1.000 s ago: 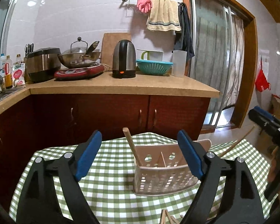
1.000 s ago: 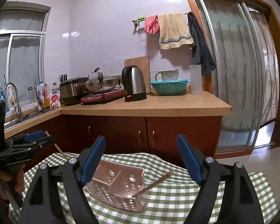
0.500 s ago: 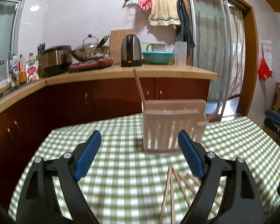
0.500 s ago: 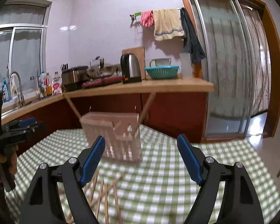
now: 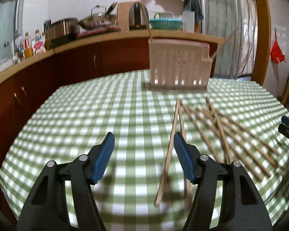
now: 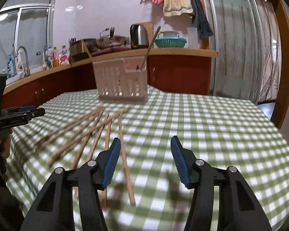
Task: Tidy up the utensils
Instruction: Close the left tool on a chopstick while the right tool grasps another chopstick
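Note:
Several wooden chopsticks point(image 5: 212, 127) lie scattered on the green checked tablecloth point(image 5: 106, 119); they also show in the right wrist view point(image 6: 98, 127). A pale slotted utensil holder point(image 5: 178, 65) stands upright behind them with two chopsticks sticking out; it shows in the right wrist view too point(image 6: 121, 82). My left gripper point(image 5: 143, 154) is open and empty, low over the cloth, with one chopstick point(image 5: 168, 154) just inside its right finger. My right gripper point(image 6: 145, 157) is open and empty, with a chopstick point(image 6: 125, 159) beside its left finger. The left gripper appears in the right wrist view point(image 6: 19, 115).
A kitchen counter point(image 5: 106, 36) with dark red cabinets runs behind the table, carrying a kettle point(image 5: 137, 19), wok, rice cooker and teal basket point(image 5: 165, 24). A glass sliding door point(image 6: 240, 48) is on the right. The table edge drops off close to both grippers.
Both grippers have tipped down and lowered toward the table; the scattered chopsticks have come into view and the holder now sits farther up the frames. Both jaws stay open.

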`<state>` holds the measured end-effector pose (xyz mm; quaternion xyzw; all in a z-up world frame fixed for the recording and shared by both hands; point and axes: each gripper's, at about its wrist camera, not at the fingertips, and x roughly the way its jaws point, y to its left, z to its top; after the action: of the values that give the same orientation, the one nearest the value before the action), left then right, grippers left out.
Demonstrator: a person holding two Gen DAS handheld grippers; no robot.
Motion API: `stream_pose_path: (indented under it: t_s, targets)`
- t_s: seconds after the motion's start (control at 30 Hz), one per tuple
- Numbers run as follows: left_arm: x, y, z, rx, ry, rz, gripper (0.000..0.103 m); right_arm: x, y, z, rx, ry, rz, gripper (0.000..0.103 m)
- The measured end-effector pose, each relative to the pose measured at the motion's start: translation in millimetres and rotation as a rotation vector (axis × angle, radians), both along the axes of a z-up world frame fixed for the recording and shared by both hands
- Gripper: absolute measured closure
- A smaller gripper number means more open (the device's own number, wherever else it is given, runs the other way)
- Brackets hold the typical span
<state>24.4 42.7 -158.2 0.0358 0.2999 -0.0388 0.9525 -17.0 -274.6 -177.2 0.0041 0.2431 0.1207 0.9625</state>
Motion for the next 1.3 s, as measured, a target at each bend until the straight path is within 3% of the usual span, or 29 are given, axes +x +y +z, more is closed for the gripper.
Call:
stream_pose_path:
  t_s: [0.23, 0.7, 0.93, 1.3]
  targets:
    - [-11.7, 3.9, -31.1, -0.007, 0.065, 0.017, 0.05, -10.3, 0.8, -19.6, 0.006, 0.033, 0.045, 0.063]
    - [-16.7, 0.6, -40.8, -0.014, 0.085, 0.01, 0.052, -8.0, 15.4, -34.9, -0.035, 0.099, 0.106, 0.092]
    - [-17.8, -4.0, -45.3, -0.007, 0.092, -0.006, 0.065, -10.2, 5.7, -33.0, -0.021, 0.083, 0.034, 0.096]
    - [-22.1, -16.4, -45.3, 0.015, 0.077, -0.047, 0.091, -11.2, 1.9, -31.8, -0.015, 0.072, 0.021, 0.096]
